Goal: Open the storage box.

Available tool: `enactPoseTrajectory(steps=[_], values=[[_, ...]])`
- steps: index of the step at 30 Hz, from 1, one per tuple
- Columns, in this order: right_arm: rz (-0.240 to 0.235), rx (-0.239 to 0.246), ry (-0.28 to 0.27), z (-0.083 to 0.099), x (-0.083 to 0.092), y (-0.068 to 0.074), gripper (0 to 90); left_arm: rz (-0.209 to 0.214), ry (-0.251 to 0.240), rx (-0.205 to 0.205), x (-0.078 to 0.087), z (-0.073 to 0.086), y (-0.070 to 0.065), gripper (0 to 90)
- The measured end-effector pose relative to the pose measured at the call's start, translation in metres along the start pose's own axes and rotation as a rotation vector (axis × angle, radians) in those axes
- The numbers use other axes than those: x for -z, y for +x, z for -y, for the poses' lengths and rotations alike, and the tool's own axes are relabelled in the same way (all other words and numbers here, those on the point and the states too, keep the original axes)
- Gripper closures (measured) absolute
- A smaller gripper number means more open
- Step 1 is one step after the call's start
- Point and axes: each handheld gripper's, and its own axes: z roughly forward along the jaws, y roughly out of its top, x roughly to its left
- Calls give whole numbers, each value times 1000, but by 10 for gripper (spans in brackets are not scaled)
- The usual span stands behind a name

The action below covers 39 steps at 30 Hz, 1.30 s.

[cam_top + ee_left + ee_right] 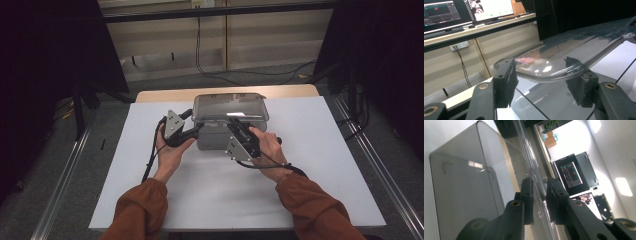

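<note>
Box: we see a smoke-grey translucent plastic box (220,135) with rounded corners, standing on the white table top (150,200) toward its far middle.
Lid: a clear, glossy lid (230,106) sits over the box, wider than the box itself, its rim overhanging on all sides; reflections streak across its top.
Left hand: our left hand (170,150) comes in from the bottom left, rust-orange sleeve at the forearm, holding the left gripper (199,125) pointed rightward at the lid's left end.
Right hand: the right hand (267,147) reaches in from the bottom right, with the right gripper (234,122) angled up and leftward at the lid's near edge.
Left gripper's jaws: in the left gripper view they stand on either side of the lid's rounded rim; we cannot tell whether the pads press on it.
Right gripper's jaws: in the right gripper view they are clamped on the lid's thin edge, one pad on each face.
Position: the box lies between the two grippers, just ahead of both hands.
</note>
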Motion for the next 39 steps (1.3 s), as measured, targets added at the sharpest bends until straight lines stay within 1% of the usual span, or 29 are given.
enactPoseTrajectory(steps=[1,3,4,5,8,10,11,12,16,17,18,19,20,24,29,31,34,35,36,38,39], values=[[-3,-15,-2,1,0,-1,743,0,-3,2,0,0,0,436],[-6,-64,-6,3,0,-4,717,-5,-11,9,0,-1,-1,439],[-8,-86,-9,6,0,-5,706,-5,-6,-4,0,-1,-1,440],[-15,-117,-9,8,0,-6,688,-7,-3,-11,0,-1,-1,439],[-27,-194,-10,16,1,-9,641,-7,0,-10,-1,0,-1,438],[-26,-247,-11,21,3,-12,601,-5,-1,-6,-1,0,-1,438],[-31,-275,-14,24,4,-14,582,-5,-5,-2,-1,0,-2,438],[-41,-301,-13,27,5,-15,555,-8,-2,-7,-1,0,-2,438],[-49,-365,-13,36,7,-18,448,-9,-7,2,-1,-1,-2,437],[-56,-407,-23,38,9,-19,412,-8,-8,4,-1,-1,-1,438],[-61,-430,-25,40,10,-20,382,-8,-8,4,-1,-1,-1,437],[-59,-447,-18,42,10,-21,359,-6,-11,14,-1,-1,-1,437],[-57,-453,-14,43,11,-23,347,-6,-13,14,-1,-1,-2,437],[-58,-520,-15,52,12,-29,338,-7,-13,10,-1,-3,-1,437],[-57,-574,-2,65,13,-34,332,-7,-15,20,-1,-3,-1,436],[-55,-593,5,70,13,-36,340,-4,-20,38,-2,-4,0,435],[-51,-644,-1,78,13,-41,355,-5,-19,29,-1,-5,1,442],[-53,-660,-3,80,13,-42,364,-12,-20,25,-1,-6,1,443],[-49,-672,-4,82,13,-43,365,-14,-18,6,-1,-7,0,443],[-51,-680,-2,83,13,-44,371,-12,-22,1,-2,-8,0,443],[-55,-684,-5,85,12,-45,389,-11,-20,0,-1,-8,0,442]])
